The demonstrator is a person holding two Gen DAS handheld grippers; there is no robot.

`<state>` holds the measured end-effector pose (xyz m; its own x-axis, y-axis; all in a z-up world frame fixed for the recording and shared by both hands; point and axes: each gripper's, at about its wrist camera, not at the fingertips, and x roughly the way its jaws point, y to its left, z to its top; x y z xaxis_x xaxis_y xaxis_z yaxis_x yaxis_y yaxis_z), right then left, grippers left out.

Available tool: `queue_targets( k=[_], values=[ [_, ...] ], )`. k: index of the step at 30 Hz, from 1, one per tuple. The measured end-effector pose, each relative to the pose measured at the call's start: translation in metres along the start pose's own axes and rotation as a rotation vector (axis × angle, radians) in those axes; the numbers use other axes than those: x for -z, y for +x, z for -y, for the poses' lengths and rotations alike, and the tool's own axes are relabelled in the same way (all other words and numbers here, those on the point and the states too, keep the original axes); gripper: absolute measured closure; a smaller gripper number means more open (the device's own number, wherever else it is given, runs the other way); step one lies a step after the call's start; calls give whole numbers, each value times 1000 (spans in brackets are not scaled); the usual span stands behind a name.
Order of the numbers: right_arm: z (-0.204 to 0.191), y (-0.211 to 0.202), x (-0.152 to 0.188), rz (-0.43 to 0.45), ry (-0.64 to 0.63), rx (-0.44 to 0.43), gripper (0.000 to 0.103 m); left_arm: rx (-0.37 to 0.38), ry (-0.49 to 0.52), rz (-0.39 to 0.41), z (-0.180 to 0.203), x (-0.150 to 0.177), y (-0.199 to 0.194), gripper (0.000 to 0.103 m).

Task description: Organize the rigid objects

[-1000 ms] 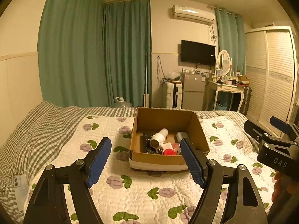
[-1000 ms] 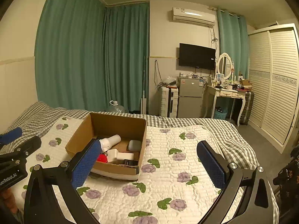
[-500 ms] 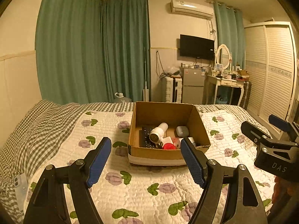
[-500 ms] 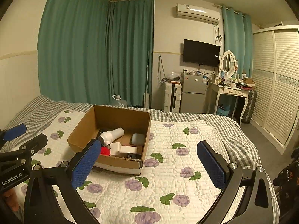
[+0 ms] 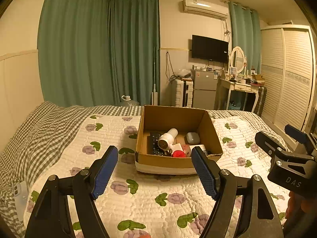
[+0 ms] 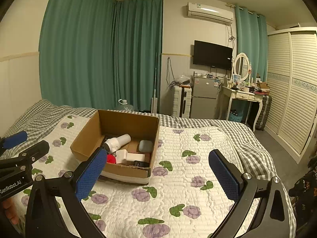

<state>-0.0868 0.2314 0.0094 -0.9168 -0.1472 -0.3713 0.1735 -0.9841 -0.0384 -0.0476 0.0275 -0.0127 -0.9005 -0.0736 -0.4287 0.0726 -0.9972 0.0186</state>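
A brown cardboard box (image 5: 174, 119) stands on the floral quilt; it also shows in the right wrist view (image 6: 126, 122). Inside lie a white hair dryer (image 5: 167, 138) (image 6: 117, 141), a red object (image 5: 178, 154) (image 6: 111, 159), a grey-blue case (image 5: 192, 137) (image 6: 145, 145), a black keyboard (image 5: 154, 144) and a white block (image 6: 135, 156). My left gripper (image 5: 154, 170) is open and empty, held short of the box's near wall. My right gripper (image 6: 158, 174) is open and empty, to the right of the box over the quilt.
The floral quilt (image 6: 178, 178) covers a bed with a checked sheet (image 5: 39, 130). Beyond the bed stand green curtains, a small fridge (image 6: 204, 97), a white dressing table (image 6: 243, 97) and a louvred wardrobe (image 6: 293, 91). A phone (image 5: 18, 194) lies at the left bed edge.
Both grippers have drawn back and risen a little from the box, so it sits lower and smaller in both views. Both stay open and empty.
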Motion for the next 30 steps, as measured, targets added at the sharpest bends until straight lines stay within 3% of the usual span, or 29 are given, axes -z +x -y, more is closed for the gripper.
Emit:
queue_targets(
  k=[30],
  values=[
    [-3,5,2,-23,15,-1,0,12,-5,-24,-1,-1,3,24]
  ],
)
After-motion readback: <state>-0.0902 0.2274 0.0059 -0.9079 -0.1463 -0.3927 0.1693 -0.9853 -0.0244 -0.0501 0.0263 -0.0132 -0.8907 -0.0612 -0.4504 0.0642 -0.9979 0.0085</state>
